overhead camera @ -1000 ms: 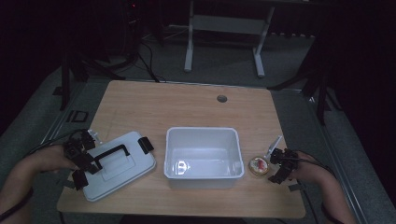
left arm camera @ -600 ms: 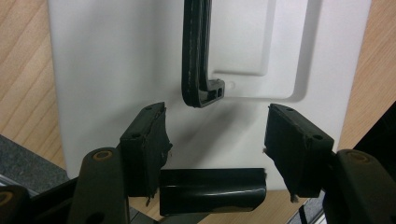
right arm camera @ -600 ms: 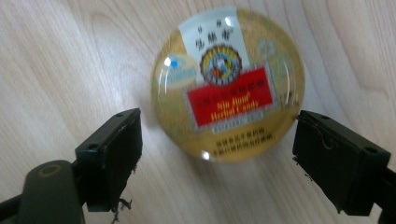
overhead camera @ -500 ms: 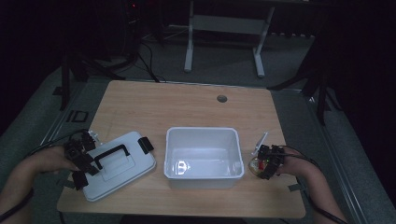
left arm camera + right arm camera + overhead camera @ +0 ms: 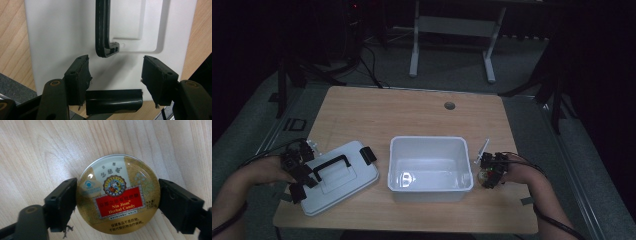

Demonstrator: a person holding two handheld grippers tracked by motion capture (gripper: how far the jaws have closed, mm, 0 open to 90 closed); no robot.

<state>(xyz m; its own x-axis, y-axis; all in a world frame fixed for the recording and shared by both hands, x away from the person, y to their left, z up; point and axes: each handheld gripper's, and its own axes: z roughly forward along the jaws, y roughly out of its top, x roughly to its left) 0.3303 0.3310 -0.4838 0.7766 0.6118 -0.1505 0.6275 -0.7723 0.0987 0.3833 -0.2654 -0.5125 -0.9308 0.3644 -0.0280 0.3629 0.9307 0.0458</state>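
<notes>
A round gold candy tin (image 5: pixel 117 195) with a red label lies flat on the wooden table (image 5: pixel 412 115), just right of an empty white bin (image 5: pixel 429 167). My right gripper (image 5: pixel 490 171) hangs over it, open, with the tin (image 5: pixel 484 176) between its jaws and a pad close to the rim on each side. At the left, a white lid (image 5: pixel 344 180) with a black handle (image 5: pixel 102 30) lies on the table. My left gripper (image 5: pixel 297 172) stands open over the lid's near end, where a black latch (image 5: pixel 113 101) sits between its jaws.
A second black latch (image 5: pixel 368 154) sticks out at the lid's far end, near the bin. A thin white stick (image 5: pixel 483 149) lies by the bin's right rim. A round hole (image 5: pixel 449 105) marks the tabletop at the back. Dark floor and stands surround the table.
My right gripper has moved left toward the bin and now stands over the candy tin. The left gripper and the lid have kept their place.
</notes>
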